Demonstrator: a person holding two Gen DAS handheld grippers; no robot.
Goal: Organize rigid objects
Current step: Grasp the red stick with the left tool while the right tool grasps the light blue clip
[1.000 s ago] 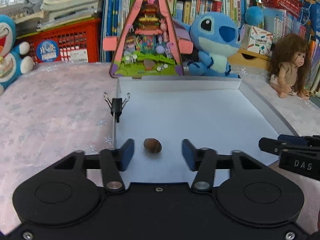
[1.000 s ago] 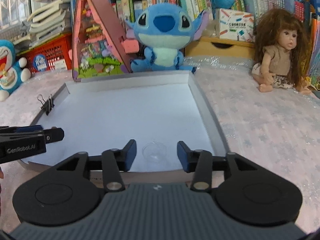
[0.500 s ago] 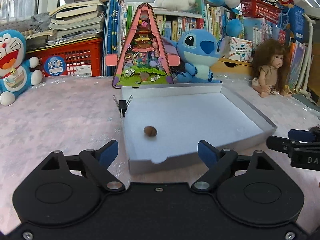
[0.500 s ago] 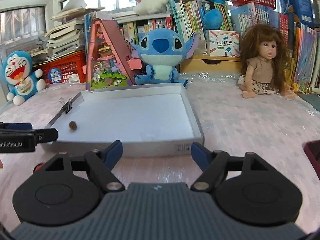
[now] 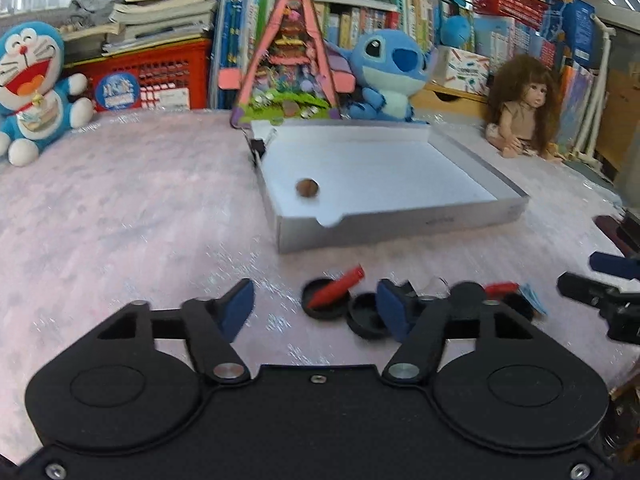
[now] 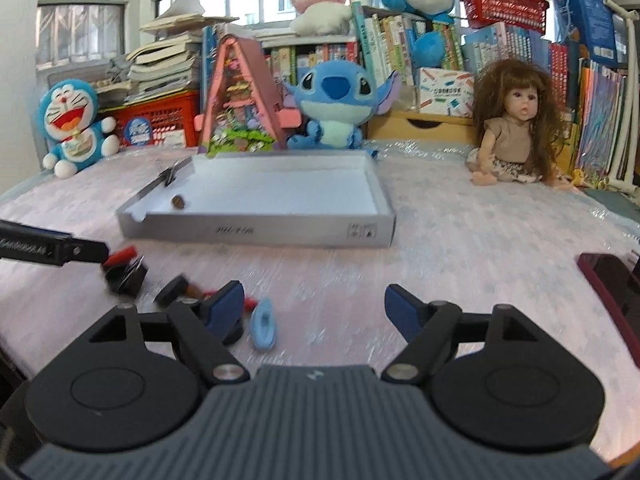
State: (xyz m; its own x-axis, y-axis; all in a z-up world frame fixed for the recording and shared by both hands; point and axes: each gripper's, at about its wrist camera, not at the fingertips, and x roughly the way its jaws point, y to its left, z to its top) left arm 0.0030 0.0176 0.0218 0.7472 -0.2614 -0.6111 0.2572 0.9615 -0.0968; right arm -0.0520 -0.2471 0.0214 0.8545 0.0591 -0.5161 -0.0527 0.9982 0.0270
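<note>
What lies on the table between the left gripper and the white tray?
In the left wrist view, between the left gripper and the white tray: a black cap with a red stick on it, then bare pink cloth.

doraemon plush (image 6: 74,128) - far left | stitch plush (image 6: 334,108) - behind, centre | doll (image 6: 516,124) - right

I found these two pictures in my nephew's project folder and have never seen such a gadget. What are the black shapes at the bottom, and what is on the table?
Each picture comes from a camera on a hand-held claw, looking along its two blue-padded fingers. One shows the left claw, the other the right claw. The left's jaws are closing, and neither holds anything. On the pink tablecloth sits a shallow white box with a small brown round thing inside. Nearer lie black caps, a red stick and a light blue piece. Plush toys and a doll sit behind.
</note>
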